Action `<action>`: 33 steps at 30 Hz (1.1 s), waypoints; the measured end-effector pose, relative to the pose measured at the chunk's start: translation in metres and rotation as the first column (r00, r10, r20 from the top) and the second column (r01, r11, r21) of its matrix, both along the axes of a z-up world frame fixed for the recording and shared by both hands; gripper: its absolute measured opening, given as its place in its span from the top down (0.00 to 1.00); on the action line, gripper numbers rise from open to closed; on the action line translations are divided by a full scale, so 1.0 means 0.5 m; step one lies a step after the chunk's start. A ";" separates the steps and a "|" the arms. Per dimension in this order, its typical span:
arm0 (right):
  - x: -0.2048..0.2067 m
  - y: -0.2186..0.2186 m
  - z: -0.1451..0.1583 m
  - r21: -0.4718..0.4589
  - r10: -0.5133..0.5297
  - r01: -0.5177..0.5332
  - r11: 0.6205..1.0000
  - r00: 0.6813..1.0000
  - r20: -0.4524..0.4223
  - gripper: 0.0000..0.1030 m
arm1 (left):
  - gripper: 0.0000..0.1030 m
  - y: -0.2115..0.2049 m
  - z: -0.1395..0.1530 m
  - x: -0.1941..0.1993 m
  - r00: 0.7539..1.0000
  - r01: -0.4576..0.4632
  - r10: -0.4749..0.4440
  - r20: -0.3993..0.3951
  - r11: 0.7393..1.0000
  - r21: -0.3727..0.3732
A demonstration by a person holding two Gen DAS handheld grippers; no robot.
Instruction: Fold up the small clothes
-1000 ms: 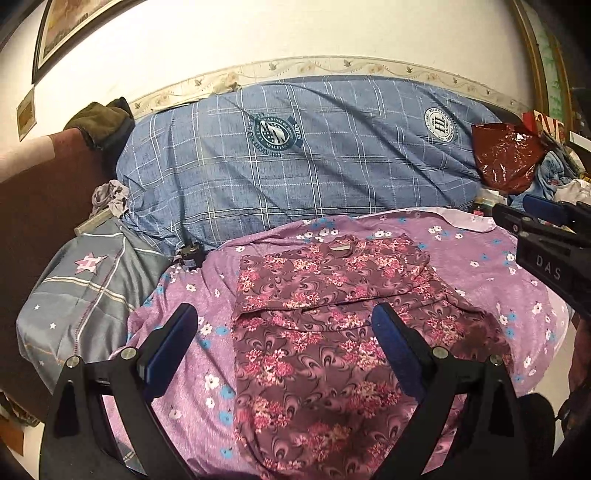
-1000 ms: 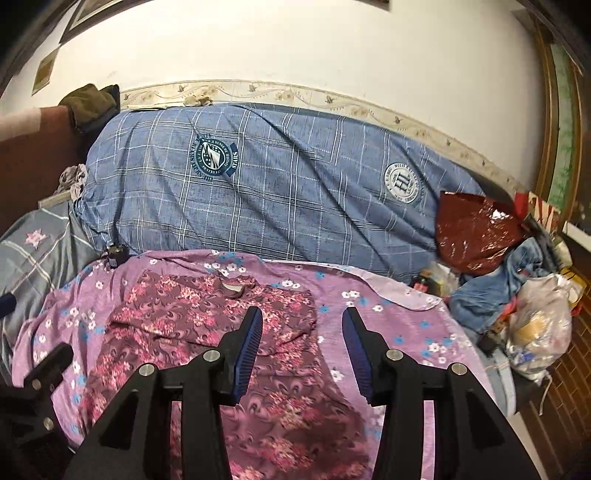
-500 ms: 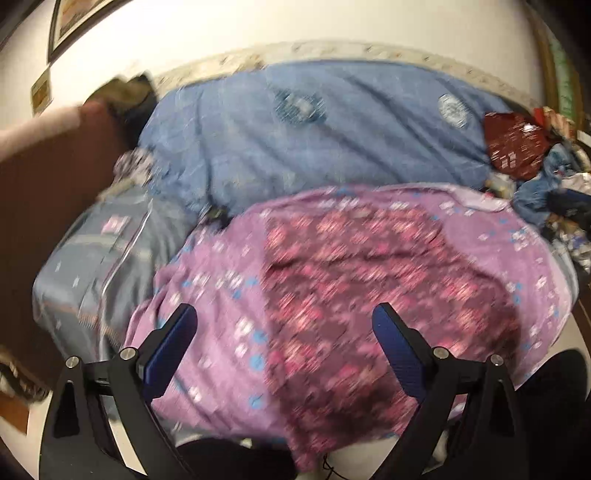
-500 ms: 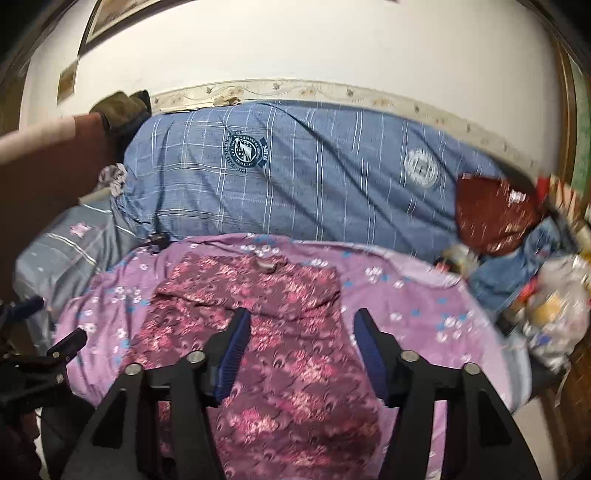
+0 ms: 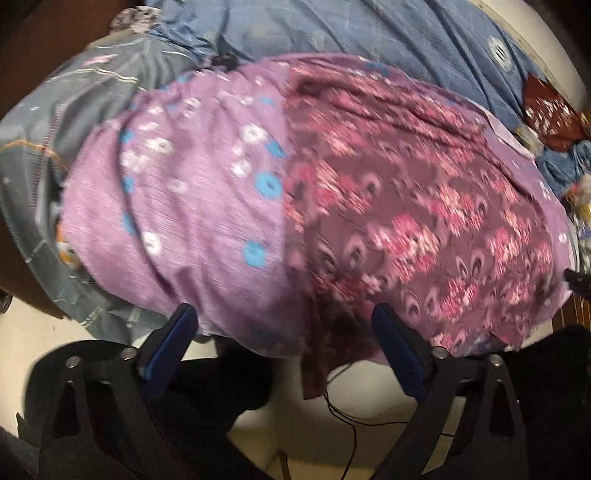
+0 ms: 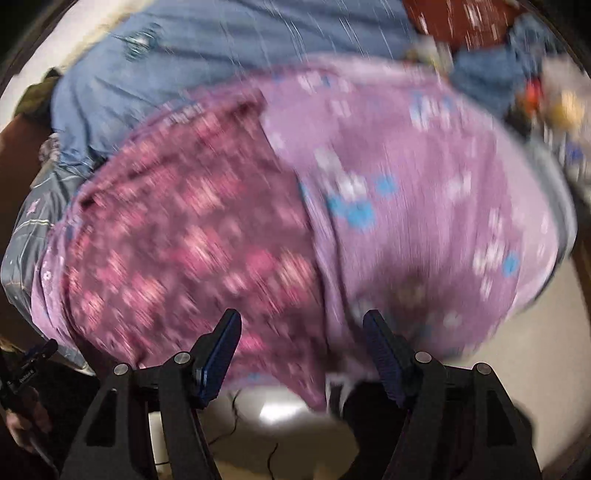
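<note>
1. Left tool (image 5: 282,339): pitched down at the near edge of the bed, jaws spread wide, holding nothing.
2. Right tool (image 6: 303,343): same downward pitch at the near edge, jaws parted wide, holding nothing.
3. Maroon floral garment (image 5: 406,206) (image 6: 192,236): lies spread flat on the purple flowered sheet (image 5: 192,192) (image 6: 424,206), its hem hanging over the bed's near edge between each tool's fingers.
4. Both views are motion-blurred; contact with the cloth cannot be confirmed.
5. Blue checked quilt (image 5: 369,33) lies along the far edge.

Maroon floral garment (image 5: 406,192), spread flat on lilac flowered sheet (image 5: 192,184), hem hanging over the bed's near edge, blurred
</note>
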State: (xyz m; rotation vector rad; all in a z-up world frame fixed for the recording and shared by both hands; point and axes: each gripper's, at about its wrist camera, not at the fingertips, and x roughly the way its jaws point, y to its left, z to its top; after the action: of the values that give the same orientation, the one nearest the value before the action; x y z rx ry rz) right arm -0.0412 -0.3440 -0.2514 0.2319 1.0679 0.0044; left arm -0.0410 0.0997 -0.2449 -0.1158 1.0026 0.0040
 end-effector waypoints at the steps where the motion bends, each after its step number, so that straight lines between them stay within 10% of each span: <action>1: -0.002 -0.007 -0.019 0.019 -0.007 0.008 1.000 1.000 -0.027 0.32 | 0.16 -0.008 -0.009 0.002 1.000 0.016 -0.016 -0.012 1.000 -0.005; 4: 0.001 -0.017 -0.086 0.055 -0.015 0.022 0.998 0.993 -0.120 0.32 | 0.31 -0.029 -0.040 0.010 0.997 0.038 -0.040 -0.064 0.999 -0.034; 15: 0.032 -0.003 -0.235 0.186 0.004 0.058 0.981 0.949 -0.315 0.36 | 0.27 -0.028 -0.142 0.028 0.972 -0.047 0.004 -0.233 0.982 -0.181; 18: 0.030 -0.003 -0.229 0.212 0.010 0.052 0.976 0.960 -0.281 0.74 | 0.27 -0.022 -0.156 0.038 0.975 -0.064 0.011 -0.224 0.971 -0.230; 20: 0.022 0.003 -0.225 0.212 0.028 0.033 0.977 0.961 -0.277 0.96 | 0.49 -0.015 -0.161 0.041 0.976 -0.080 0.026 -0.215 0.966 -0.247; 22: 0.007 0.016 -0.209 0.193 0.044 0.006 0.981 0.966 -0.253 0.97 | 0.95 -0.010 -0.170 0.041 0.974 -0.073 0.003 -0.226 0.950 -0.303; 33: -0.073 0.061 -0.009 0.353 0.285 -0.258 0.900 0.958 -0.026 0.97 | 0.97 0.003 -0.083 0.009 0.989 0.040 -0.101 -0.107 0.886 -0.462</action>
State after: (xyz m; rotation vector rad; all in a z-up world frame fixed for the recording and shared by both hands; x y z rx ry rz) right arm -0.0778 -0.3132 -0.2559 0.4017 1.1668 0.4430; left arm -0.0364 0.1010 -0.2865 -0.5198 1.1221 -0.2994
